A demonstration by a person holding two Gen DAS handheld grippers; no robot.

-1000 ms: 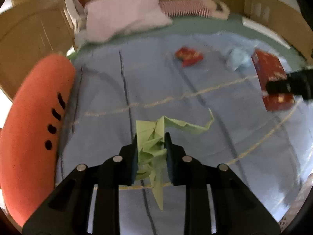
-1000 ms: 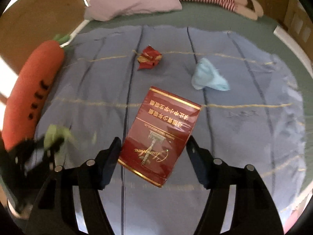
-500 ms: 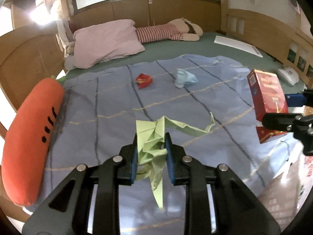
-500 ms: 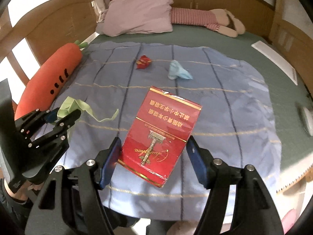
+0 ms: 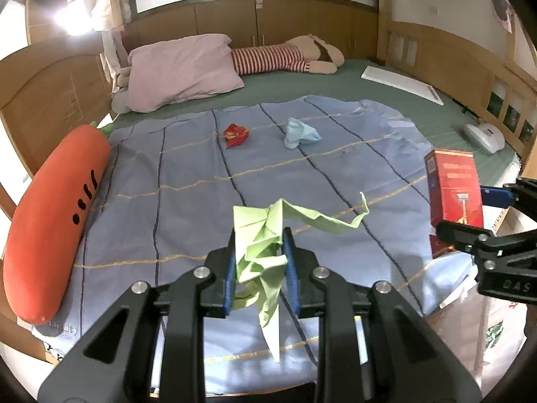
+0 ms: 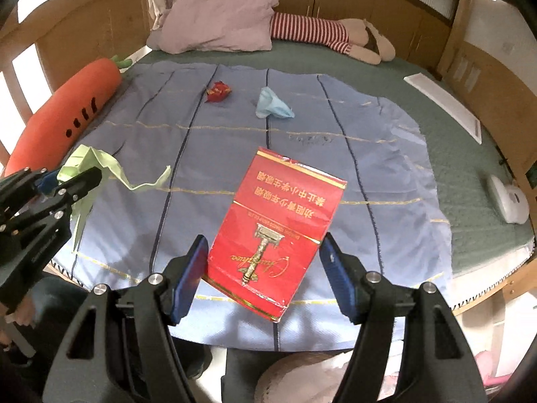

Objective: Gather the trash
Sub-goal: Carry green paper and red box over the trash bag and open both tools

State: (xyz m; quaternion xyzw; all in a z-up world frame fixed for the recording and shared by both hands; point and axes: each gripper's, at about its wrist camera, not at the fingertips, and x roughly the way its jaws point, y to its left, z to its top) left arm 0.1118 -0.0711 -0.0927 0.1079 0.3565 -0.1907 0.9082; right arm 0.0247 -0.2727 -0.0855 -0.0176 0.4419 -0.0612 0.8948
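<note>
Two pieces of trash are held above the bed's blue blanket (image 5: 174, 181): crumpled green paper (image 5: 261, 262) is clamped in the left gripper (image 5: 260, 268); a red carton (image 6: 278, 231) is gripped by the right gripper (image 6: 263, 268); a red wrapper (image 6: 218, 91) and blue tissue (image 6: 273, 104) are seen on the blanket.

A crumpled pale-green paper (image 5: 260, 255) hangs clear of the blue blanket (image 5: 188, 181), pinched at its middle, one long strip trailing right and a point hanging down. A red carton (image 6: 278, 231) with gold lettering and a razor picture is held tilted above the blanket's near edge, its print upside down. Far across the blanket lie a crumpled red wrapper (image 5: 236, 133) and, just to its right, a wadded light-blue tissue (image 5: 299, 136), apart from each other.
</note>
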